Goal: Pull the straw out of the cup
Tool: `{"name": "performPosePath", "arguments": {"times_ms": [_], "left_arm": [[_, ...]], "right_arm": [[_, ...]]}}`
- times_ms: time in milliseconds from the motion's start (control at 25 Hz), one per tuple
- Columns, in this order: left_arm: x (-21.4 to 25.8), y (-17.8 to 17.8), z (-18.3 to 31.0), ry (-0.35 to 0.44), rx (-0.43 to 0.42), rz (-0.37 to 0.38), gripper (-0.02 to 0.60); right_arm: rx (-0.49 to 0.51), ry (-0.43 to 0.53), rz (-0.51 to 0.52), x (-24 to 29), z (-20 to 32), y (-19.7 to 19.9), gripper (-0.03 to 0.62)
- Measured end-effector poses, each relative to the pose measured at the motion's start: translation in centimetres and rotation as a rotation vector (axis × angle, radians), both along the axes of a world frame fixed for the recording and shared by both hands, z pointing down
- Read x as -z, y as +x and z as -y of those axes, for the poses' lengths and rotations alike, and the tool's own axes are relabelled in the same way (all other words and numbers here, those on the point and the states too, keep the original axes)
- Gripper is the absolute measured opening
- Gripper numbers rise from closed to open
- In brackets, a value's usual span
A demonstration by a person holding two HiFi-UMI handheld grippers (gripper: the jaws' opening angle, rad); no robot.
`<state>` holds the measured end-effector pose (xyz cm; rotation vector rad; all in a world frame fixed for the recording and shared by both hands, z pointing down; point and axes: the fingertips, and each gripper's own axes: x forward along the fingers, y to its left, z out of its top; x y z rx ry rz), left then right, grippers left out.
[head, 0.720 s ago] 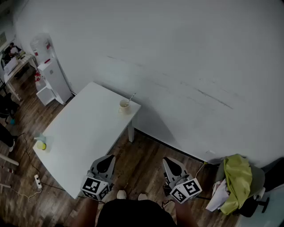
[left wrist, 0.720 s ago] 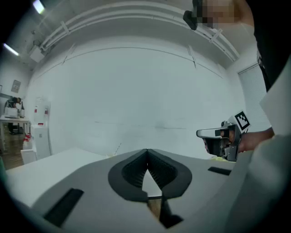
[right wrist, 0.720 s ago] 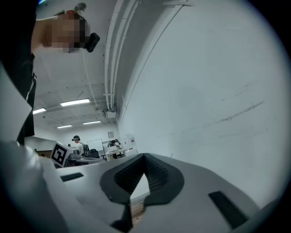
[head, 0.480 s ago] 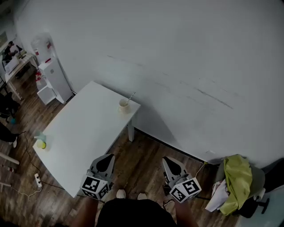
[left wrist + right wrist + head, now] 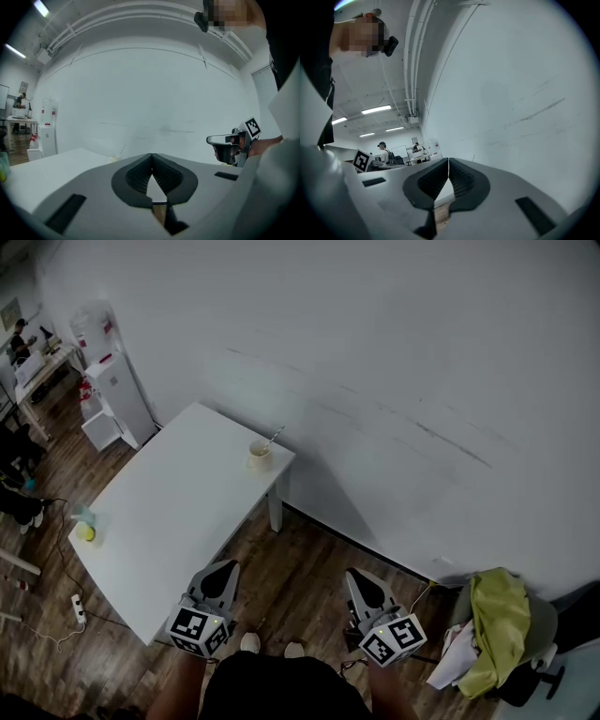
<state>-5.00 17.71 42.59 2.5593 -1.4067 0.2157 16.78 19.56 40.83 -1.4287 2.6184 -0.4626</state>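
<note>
A pale cup stands near the far right corner of the white table, with a thin straw leaning out of it to the right. In the left gripper view the cup and straw show small, far beyond the jaws. My left gripper is held low in front of me, off the table's near corner, jaws shut on nothing. My right gripper hangs over the wooden floor, also shut and empty. Both are far from the cup.
A yellow object with something pale green lies at the table's left edge. A white water dispenser stands by the wall at far left. A chair draped with yellow-green cloth is at the right. A power strip lies on the floor.
The head view has shifted slightly, so table and cup sit a little higher and further left. Both grippers stay low and shut, with hardly any movement.
</note>
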Motion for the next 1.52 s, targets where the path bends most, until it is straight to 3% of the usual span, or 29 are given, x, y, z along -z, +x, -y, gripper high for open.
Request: {"name": "performPosePath", "arguments": {"times_ms": [600,840,1080,1520], "left_arm": [[-0.9,2.0,-1.9,-0.02,0.03,0.018,0.013],[-1.3,1.4,-1.4,-0.025,0.026,0.008,0.014],[-1.6,1.5,1.1,-0.017,-0.01,0.001,0.014],[-2.2,-0.7,10.6,-0.027,-0.041,0.004,0.014]], "right_arm": [[0.0,-0.031,0.03,-1.9,-1.6,3.2,0.021],[0.032,-0.019,0.015,-1.7,-1.0,1.7,0.021],[0.062,-0.015,-0.002,-2.0,0.8,-0.1,0.023],[0.06,-0.008,0.002,-1.6,9.3,-3.1,0.021]]}}
